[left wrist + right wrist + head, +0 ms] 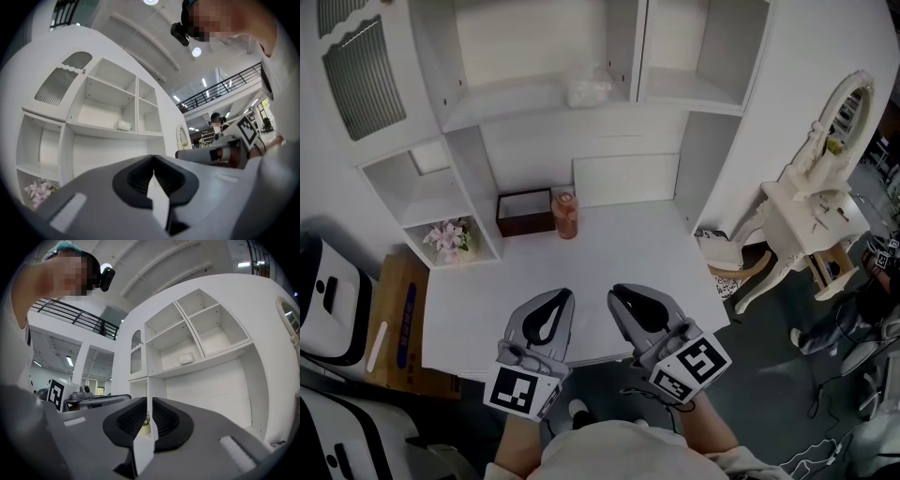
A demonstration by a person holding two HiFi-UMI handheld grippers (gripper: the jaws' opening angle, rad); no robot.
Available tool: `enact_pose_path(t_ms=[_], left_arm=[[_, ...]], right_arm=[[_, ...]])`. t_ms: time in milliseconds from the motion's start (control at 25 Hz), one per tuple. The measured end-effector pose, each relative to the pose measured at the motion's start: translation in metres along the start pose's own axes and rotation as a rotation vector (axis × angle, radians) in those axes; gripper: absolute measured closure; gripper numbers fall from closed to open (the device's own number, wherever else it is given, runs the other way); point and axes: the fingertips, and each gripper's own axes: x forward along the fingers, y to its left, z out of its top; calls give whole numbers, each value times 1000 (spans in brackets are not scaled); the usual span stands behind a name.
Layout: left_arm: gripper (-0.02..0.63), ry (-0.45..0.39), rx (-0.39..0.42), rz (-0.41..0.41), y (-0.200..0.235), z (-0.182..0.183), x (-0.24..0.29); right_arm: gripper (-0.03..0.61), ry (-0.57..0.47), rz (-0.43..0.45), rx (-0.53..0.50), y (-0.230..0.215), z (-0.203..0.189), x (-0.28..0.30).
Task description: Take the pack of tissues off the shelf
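Over the table's [619, 244] near edge, I hold the left gripper [562, 296] shut and the right gripper [617, 292] closing, nothing between its jaws. The pack of tissues [589, 89] lies on the upper shelf [516, 108], well apart; jaws should be spread wide before reaching.

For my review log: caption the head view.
Left gripper and right gripper, jaws closing on nothing, above desk; tissue pack untouched on shelf.

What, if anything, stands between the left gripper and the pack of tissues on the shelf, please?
Nothing visible does. The pack of tissues lies in an open, doorless shelf compartment; the left gripper is low over the desk's near edge. The brown box and jar stand at the desk's back, below that shelf.
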Motion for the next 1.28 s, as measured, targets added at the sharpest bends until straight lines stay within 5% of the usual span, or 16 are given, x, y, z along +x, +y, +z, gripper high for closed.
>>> enact_pose_path(t_ms=[640,1280], left_arm=[[612,-1,-17,-92,61,-13,-3],[612,21,-38,-129,74,-33,13]], right_arm=[[577,-15,-115,-9,11,-8,55],[577,-8,-174,-4,-12,-14,70]])
